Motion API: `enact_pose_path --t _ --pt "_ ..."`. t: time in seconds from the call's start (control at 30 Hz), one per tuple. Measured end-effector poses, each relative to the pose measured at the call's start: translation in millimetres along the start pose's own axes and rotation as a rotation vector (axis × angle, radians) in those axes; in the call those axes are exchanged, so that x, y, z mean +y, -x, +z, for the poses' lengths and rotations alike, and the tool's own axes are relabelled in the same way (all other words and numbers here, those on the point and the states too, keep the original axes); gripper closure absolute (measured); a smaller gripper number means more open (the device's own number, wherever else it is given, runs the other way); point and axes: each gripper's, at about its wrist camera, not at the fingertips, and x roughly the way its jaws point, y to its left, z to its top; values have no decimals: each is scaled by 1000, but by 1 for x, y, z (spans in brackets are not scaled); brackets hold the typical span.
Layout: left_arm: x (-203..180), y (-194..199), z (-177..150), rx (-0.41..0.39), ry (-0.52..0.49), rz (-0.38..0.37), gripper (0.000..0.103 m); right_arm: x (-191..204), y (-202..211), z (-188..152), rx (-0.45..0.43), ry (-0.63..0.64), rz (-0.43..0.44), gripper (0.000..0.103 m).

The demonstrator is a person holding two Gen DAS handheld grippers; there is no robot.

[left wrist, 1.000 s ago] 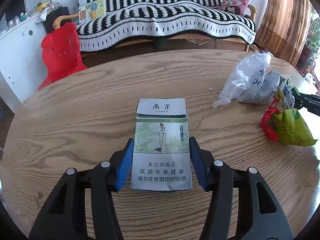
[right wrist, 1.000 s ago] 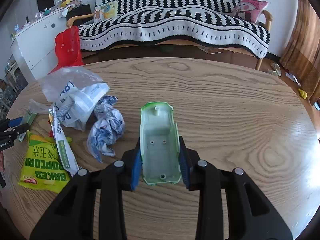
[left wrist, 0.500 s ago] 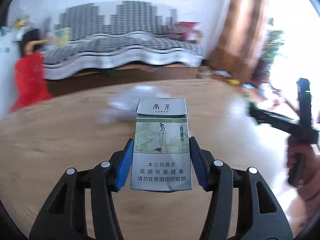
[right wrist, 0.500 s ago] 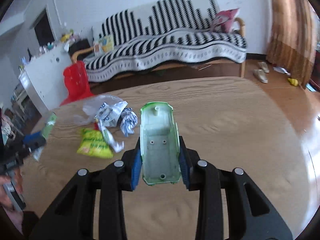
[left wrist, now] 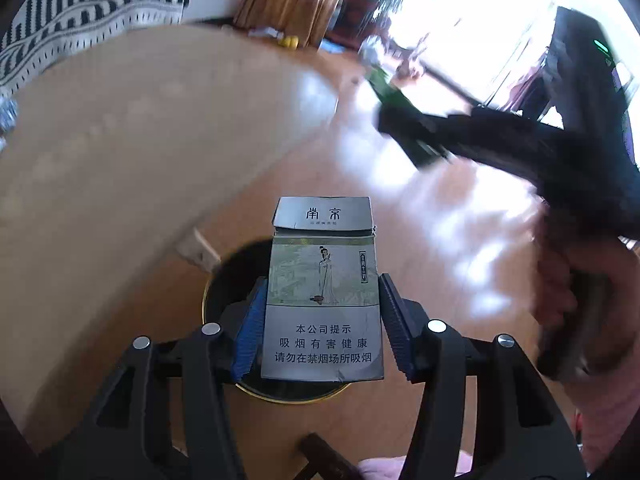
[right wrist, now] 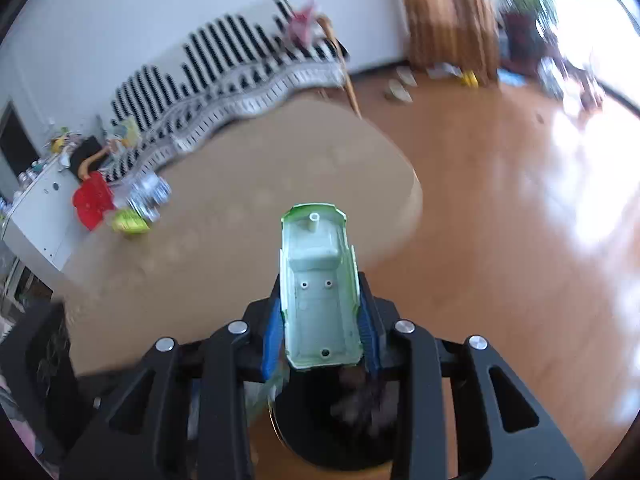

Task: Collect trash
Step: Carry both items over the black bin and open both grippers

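Holding: both tongs grip trash above a dark bin on the floor.
Left gripper (left wrist: 322, 320): jaws about half apart, blue pads pressed on both long edges of a cigarette pack (left wrist: 323, 296); the pack stands upright with its torn lid flap at the far end.
Right gripper (right wrist: 320, 334): jaws narrow, pads clamped on the sides of a pale green plastic shell (right wrist: 318, 284), hollow side facing the camera, its far end jutting past the fingertips.
Bin (left wrist: 224, 284): round, dark inside, with a gold rim; in the left view it lies right behind and below the pack, in the right view (right wrist: 320, 432) just below the shell, with blurred dark contents.
Table (left wrist: 120, 152): round wooden top, to the left and far side of both tongs, its edge close to the bin.
Remaining trash: a yellow-green packet (right wrist: 130, 220) and crumpled clear plastic (right wrist: 146, 194) sit at the table's far left edge, well apart from the bin.
Other hand: in the left view the right gripper's black frame (left wrist: 520, 136) and the hand (left wrist: 576, 304) holding it fill the right side, blurred.
Surroundings: striped sofa (right wrist: 224, 84) far behind the table, brown curtain (right wrist: 448, 16) far right, glossy wood floor (right wrist: 520, 240).
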Motion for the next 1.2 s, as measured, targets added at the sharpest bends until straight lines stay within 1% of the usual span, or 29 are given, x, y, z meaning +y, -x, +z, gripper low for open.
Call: enact_pose_path --t 0.07,0.13,0.2,0.27,0.33,0.5,0.53,0.63,0.77,0.87,0.9,0.93,0.97,1.0,1.07,1.13,1.2 --pt "2 -15 -9 37 20 -6 49 -24 -15 -31 67 -72 -5 70" --pt "5 -31 -20 79 15 6 49 -41 -31 -54 124 -137 3 70" --pt "7 -46 -27 128 13 29 49 -50 -46 -69 164 -197 27 70" --pt "7 -54 -29 158 11 34 49 -62 -60 -82 209 -270 58 70" --pt "8 -54 -28 150 4 41 49 -67 -63 -87 226 -289 60 70" --pt "10 -53 -30 164 8 41 49 -70 -64 -91 239 -283 63 70" --pt "8 -52 -29 166 5 42 49 -70 -67 -85 240 -282 63 70" --pt "9 -53 -20 167 -1 40 49 -68 -70 -83 241 -279 60 70" --pt "7 -55 -20 174 -13 41 49 -60 -80 -77 243 -284 64 70" --pt "6 -58 -19 179 -15 27 49 -58 -79 -75 241 -279 77 70" --pt "5 -58 -19 182 -18 23 47 -56 -78 -73 233 -272 73 69" --pt "5 -62 -18 187 -20 23 32 -56 -76 -72 225 -266 61 49" --pt "4 -63 -19 188 -22 31 10 -55 -72 -70 202 -262 40 34" --pt "4 -64 -20 183 -23 49 6 -55 -64 -68 156 -260 10 8" --pt "2 -63 -22 166 -30 75 6 -57 -56 -64 114 -253 -32 6" --pt "2 -62 -21 160 -36 79 6 -59 -49 -60 88 -252 -104 6" --pt "3 -54 -18 121 -39 69 6 -55 -49 -59 104 -214 -199 6"
